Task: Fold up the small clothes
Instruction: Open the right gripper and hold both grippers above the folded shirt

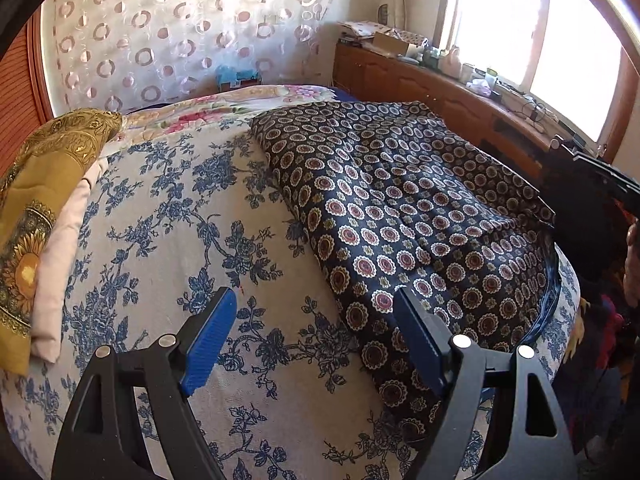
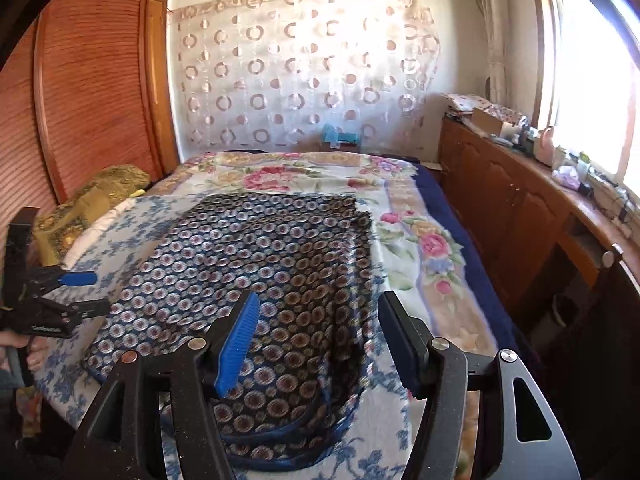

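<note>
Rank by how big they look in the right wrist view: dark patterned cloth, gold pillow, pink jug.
1. Dark patterned cloth
2. Gold pillow
3. Pink jug, though it sits farther away, so its true size is unsure.

In the right wrist view, we see the dark patterned garment (image 2: 256,280) blurred, so its motifs smear together. The left gripper (image 2: 80,292) is cut off by the frame edge, as is the hand (image 2: 18,350) holding it. Items on the windowsill counter (image 2: 560,184) are too small to identify.
</note>
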The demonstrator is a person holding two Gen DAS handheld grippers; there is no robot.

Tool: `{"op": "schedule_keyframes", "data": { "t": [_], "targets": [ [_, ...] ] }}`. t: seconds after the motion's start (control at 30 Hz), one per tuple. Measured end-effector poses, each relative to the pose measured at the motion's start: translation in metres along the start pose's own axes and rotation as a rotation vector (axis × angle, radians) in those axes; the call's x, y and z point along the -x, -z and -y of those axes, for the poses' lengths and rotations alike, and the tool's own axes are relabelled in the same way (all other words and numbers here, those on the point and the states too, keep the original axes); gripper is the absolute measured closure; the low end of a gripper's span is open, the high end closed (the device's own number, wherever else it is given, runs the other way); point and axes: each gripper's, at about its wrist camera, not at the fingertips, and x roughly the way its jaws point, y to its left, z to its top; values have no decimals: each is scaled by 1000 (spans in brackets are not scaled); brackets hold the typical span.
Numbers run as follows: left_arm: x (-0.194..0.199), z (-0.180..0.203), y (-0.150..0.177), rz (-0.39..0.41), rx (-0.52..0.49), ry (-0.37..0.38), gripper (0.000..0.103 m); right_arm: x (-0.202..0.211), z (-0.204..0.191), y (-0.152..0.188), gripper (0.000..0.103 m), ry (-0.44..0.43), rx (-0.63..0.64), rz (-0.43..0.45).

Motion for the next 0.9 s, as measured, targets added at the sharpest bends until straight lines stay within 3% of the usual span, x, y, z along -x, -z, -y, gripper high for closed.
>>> {"op": "schedule_keyframes", "data": {
  "t": [0.43,0.67,0.83,0.9],
  "targets": [
    [-3,3,19,-15,-5,-93,22,-8,15,38,37,-27,-26,-96],
    [2,16,33,-23,6,-22,22,-22,33,60,37,-19,-63,-166],
    [6,25,38,-35,-4,23,34,-29,39,71,37,-27,-85,-205],
    [7,28,42,-45,-5,42,44,-29,42,73,37,-35,-96,-203]
  ]
}}
